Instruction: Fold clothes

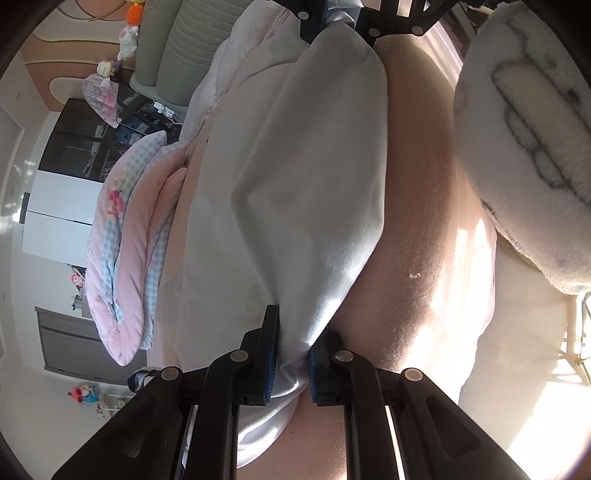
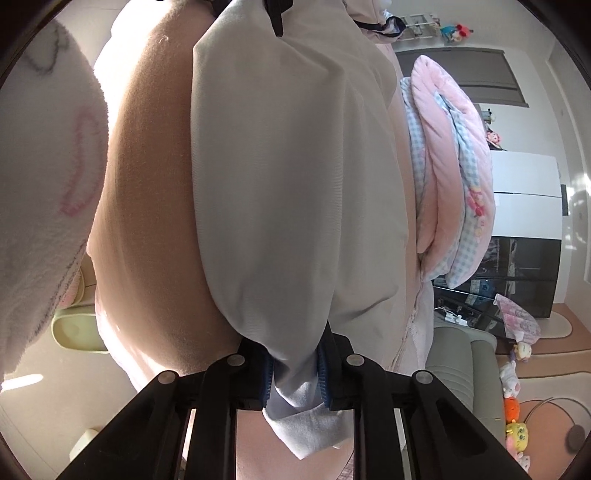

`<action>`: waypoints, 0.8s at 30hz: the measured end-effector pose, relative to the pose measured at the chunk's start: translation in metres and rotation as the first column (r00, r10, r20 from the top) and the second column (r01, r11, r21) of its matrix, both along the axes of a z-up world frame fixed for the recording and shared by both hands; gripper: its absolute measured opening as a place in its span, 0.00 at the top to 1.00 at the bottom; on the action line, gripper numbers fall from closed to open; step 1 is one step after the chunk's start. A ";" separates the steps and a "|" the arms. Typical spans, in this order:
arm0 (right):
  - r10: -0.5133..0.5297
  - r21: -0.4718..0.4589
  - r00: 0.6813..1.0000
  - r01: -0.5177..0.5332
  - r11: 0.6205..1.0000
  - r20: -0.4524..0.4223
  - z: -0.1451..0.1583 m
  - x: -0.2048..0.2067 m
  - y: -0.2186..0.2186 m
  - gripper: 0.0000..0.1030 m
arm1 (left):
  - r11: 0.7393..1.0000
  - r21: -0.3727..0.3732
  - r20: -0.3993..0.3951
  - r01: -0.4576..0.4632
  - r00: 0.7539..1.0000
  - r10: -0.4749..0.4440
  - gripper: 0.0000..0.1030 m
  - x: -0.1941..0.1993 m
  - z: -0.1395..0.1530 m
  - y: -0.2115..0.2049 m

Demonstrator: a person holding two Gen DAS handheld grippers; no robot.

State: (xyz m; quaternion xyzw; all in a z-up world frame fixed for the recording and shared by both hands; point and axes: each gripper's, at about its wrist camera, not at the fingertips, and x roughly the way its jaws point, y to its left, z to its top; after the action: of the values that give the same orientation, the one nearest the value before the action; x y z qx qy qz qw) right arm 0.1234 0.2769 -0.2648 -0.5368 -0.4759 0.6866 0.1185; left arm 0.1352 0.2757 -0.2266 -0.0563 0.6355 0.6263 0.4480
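Left wrist view: the left gripper [image 1: 291, 354] is clenching one end of a pale grey-white garment [image 1: 295, 177], cloth bunching between the blue-padded fingers [image 1: 271, 365] at lower centre. The garment is stretching up the middle of the frame to the right gripper [image 1: 338, 26] at the top edge, which is pinching the far end. Beneath it, a pink-beige bed cover [image 1: 417, 229] is filling the centre and right, with sunlight falling across its lower right. A fluffy white blanket with dark outline drawings [image 1: 524, 140] is sitting at upper right. A folded pink and blue-checked quilt [image 1: 129, 258] is lying at left, beside the garment. Plush toys [image 1: 127, 37] are showing at upper left, near a dark cabinet [image 1: 81, 147].

Right wrist view: the right gripper [image 2: 295, 373] is gripping the garment [image 2: 295, 177] between its blue pads [image 2: 323, 373], a loose corner hanging below them. The cloth is running up the centre to the left gripper [image 2: 275, 16] at the top edge. The bed cover [image 2: 155, 203] is lying left of centre, the quilt [image 2: 454, 166] at right, the fluffy blanket [image 2: 44, 177] at far left.
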 end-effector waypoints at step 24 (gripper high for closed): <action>-0.078 -0.228 0.997 0.082 0.970 0.027 0.069 -0.016 0.018 0.85 | 0.995 -0.089 0.245 -0.052 0.967 0.072 0.87 -0.026 0.066 0.025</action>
State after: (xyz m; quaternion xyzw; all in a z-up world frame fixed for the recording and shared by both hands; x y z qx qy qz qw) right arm 0.1072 0.2947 -0.1959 -0.5717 -0.3725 0.7267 0.0791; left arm 0.1089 0.3007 -0.1606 -0.1723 0.5976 0.6014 0.5014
